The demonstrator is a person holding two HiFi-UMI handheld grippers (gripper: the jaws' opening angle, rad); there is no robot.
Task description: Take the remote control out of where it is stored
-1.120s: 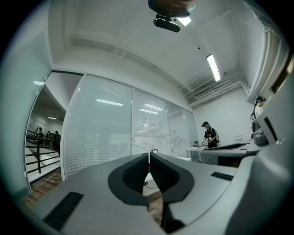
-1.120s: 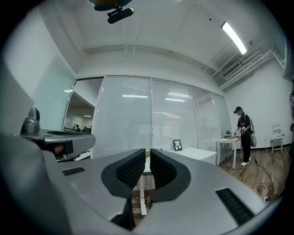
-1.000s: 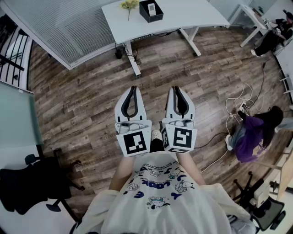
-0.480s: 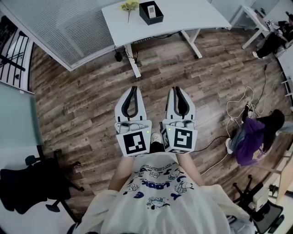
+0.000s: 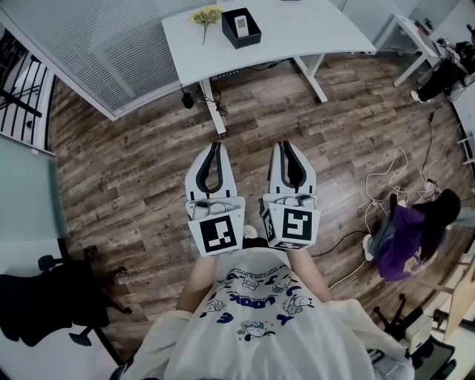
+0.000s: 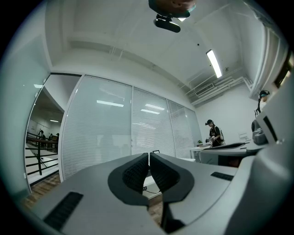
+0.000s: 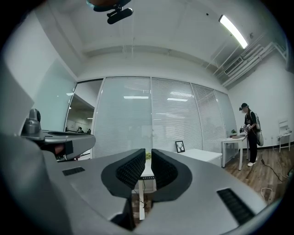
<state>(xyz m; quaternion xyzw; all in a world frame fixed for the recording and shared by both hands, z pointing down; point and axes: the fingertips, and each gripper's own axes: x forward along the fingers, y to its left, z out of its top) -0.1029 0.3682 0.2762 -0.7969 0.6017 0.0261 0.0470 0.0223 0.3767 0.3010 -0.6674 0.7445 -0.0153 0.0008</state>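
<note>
Head view, left claw [image 5: 216,144] clenched on nothing, right claw [image 5: 286,144] likewise clenched and empty, both over wooden floor [image 5: 126,178]

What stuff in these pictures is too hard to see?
- Head view: the small white remote control lying in the black open box is too tiny to show its buttons.
- Head view: the far side of the white desk is cut off by the picture's top edge.
- Right gripper view: the yellow flowers are mostly hidden behind the right claw.
</note>
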